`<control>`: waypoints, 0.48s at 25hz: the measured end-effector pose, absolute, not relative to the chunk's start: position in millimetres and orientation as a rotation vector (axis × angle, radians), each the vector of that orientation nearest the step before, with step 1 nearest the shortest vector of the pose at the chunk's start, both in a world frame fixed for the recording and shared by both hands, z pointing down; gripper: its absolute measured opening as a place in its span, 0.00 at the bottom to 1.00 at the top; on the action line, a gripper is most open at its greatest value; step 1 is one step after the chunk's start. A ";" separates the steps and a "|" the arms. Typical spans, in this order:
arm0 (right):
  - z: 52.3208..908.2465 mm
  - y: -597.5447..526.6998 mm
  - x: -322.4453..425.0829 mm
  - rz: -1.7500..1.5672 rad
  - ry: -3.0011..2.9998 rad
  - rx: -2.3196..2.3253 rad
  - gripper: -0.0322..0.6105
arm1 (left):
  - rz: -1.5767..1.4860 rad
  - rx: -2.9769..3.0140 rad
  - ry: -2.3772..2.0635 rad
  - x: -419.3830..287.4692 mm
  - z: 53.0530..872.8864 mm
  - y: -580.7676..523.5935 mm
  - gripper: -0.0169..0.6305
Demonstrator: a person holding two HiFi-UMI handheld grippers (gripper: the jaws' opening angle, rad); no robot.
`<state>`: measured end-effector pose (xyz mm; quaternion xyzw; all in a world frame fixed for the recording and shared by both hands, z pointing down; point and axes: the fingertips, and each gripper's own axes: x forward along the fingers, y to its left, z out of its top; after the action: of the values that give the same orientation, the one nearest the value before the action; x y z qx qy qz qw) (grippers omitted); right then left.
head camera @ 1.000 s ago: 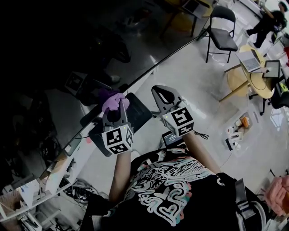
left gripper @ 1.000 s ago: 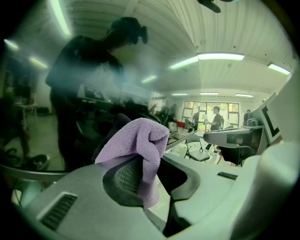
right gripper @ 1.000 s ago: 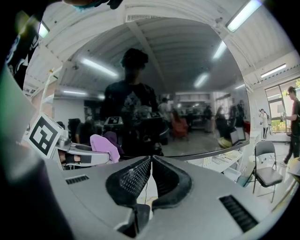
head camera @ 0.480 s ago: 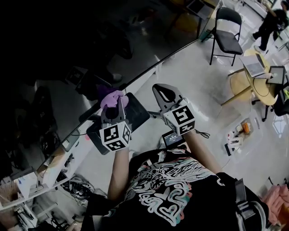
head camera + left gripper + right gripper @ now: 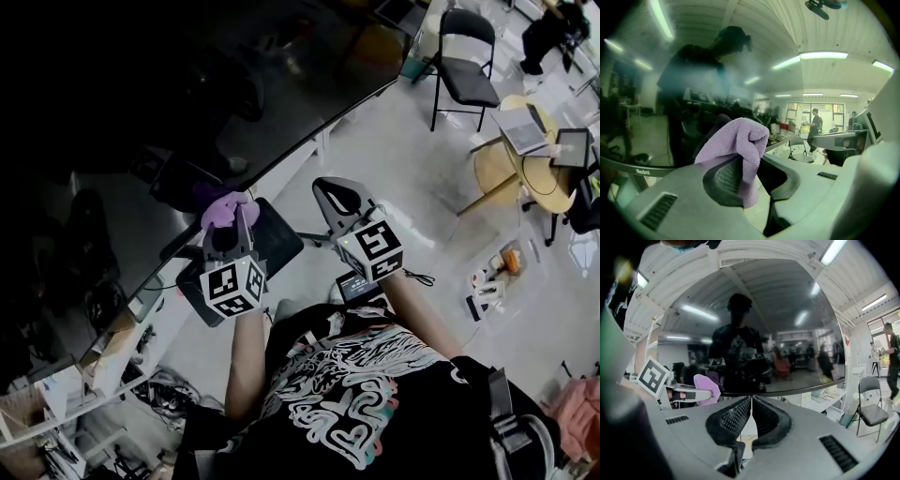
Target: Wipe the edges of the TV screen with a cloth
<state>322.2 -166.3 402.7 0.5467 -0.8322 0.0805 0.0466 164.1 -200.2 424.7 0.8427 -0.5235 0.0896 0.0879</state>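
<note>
the left gripper (image 5: pixel 752 179) is clamped on a purple cloth (image 5: pixel 739 139), whose bunched end bulges past the jaws at the lower edge of the dark, curved tv screen (image 5: pixel 234 94). the right gripper (image 5: pixel 751 411), jaws pressed together on nothing, hangs just beside it, pointing at the same edge. a black folding chair (image 5: pixel 461 67) stands on the pale floor (image 5: pixel 394 178) beyond.
</note>
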 end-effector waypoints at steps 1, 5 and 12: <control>405.2 -166.2 326.2 0.248 -2.532 1.672 0.10 | 0.263 2.510 -1.557 166.5 424.6 -200.5 0.16; 409.7 -169.5 332.3 0.263 -2.517 1.682 0.10 | 0.262 2.508 -1.545 172.4 424.4 -203.7 0.16; 412.9 -181.3 325.7 0.282 -2.487 1.708 0.10 | 0.223 2.502 -1.522 176.3 425.2 -209.3 0.16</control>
<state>325.7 -181.3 412.9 0.5627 -0.8195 0.0930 0.0558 176.3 -209.3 425.2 0.8475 -0.5154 0.0757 0.1020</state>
